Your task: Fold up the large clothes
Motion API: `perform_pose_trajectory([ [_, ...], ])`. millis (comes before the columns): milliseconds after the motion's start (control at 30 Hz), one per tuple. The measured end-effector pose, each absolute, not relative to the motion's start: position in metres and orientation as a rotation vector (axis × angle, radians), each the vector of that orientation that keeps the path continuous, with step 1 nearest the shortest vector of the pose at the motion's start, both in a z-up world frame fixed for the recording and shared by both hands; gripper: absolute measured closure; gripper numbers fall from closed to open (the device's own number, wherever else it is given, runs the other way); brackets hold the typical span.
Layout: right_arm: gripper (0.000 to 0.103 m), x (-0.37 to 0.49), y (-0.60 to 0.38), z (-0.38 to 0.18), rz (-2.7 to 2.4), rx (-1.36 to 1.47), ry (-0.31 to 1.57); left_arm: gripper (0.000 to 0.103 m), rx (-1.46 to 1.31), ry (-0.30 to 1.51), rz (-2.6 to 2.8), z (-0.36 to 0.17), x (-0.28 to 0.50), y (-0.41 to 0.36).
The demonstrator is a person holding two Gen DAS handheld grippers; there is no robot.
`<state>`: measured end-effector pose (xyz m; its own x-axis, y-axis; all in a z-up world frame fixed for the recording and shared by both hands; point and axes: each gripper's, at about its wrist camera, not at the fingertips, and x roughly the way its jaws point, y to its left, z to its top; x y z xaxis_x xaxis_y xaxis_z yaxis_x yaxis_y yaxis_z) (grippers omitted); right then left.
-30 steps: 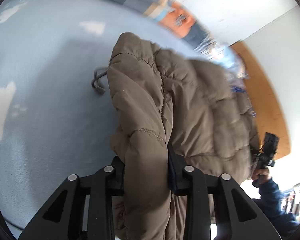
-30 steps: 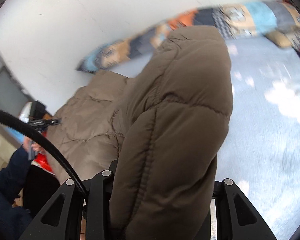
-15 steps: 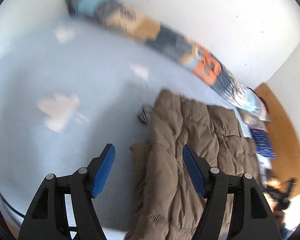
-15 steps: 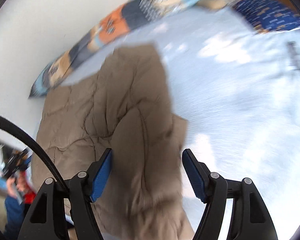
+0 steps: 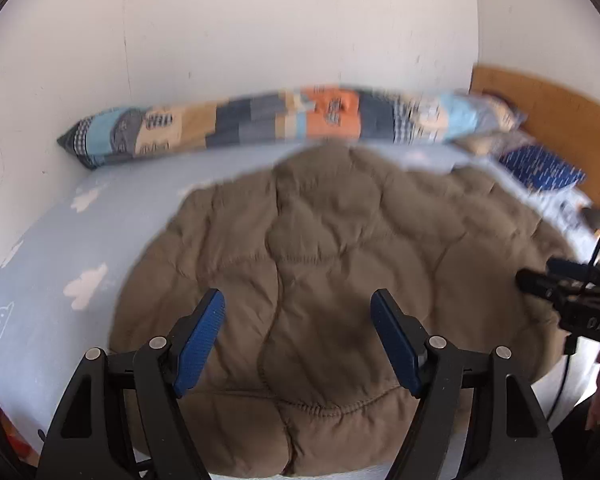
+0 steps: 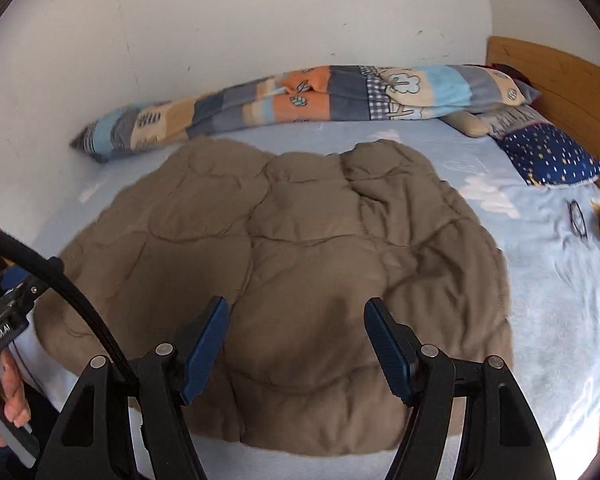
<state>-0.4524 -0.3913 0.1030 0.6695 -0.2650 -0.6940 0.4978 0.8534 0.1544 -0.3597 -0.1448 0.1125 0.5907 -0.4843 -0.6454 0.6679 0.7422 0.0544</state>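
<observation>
A brown quilted jacket [image 5: 340, 240] lies spread flat on the bed, folded into a broad padded block [image 6: 300, 240]. My left gripper [image 5: 297, 300] hovers above its near edge. Its jaws are opening, and between the blue pads [image 5: 200, 336] there is only air, with the jacket lying below. My right gripper [image 6: 297, 304] hangs above the jacket's near edge too, open and holding nothing. Neither gripper touches the cloth.
The bed has a light blue sheet with white clouds [image 5: 80, 240]. A long patchwork pillow [image 6: 300, 96] runs along the white wall. At the right are a dark blue pillow [image 6: 552, 156], a wooden headboard [image 6: 560, 80] and glasses [image 6: 577, 218]. A hand [image 6: 4, 392] shows at the left edge.
Both grippers were shut on raised folds of the jacket. They let go, and the jacket dropped flat on the bed. Both have pulled back and now look at it from the near side.
</observation>
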Motion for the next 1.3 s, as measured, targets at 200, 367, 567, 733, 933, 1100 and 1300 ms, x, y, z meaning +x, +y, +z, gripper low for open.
perform_pose_trajectory([
  [200,0.017,-0.418,-0.401,0.061,-0.442,0.361,0.859,0.021,0.371,0.790,-0.689,0.080,-0.339,-0.155],
  [367,0.012,-0.405,-0.413,0.039,-0.424,0.361,0.944,0.021,0.423,0.815,-0.676,0.065,-0.334,-0.165],
  [567,0.010,-0.402,-0.411,0.034,-0.417,0.341,0.943,0.018,0.362,0.801,-0.685,0.062,-0.333,-0.155],
  [733,0.009,-0.428,-0.406,0.048,-0.399,0.357,0.847,0.017,0.332,0.813,-0.697,0.071,-0.345,-0.138],
  [933,0.009,-0.469,-0.383,0.085,-0.373,0.379,0.743,0.017,0.345,0.671,-0.621,0.096,-0.397,-0.106],
  [1100,0.008,-0.509,-0.350,0.103,-0.419,0.360,0.709,0.017,0.361,0.654,-0.619,0.112,-0.438,-0.086],
  [1300,0.008,-0.547,-0.319,0.111,-0.446,0.387,0.720,0.015,0.360,0.637,-0.636,0.139,-0.472,-0.074],
])
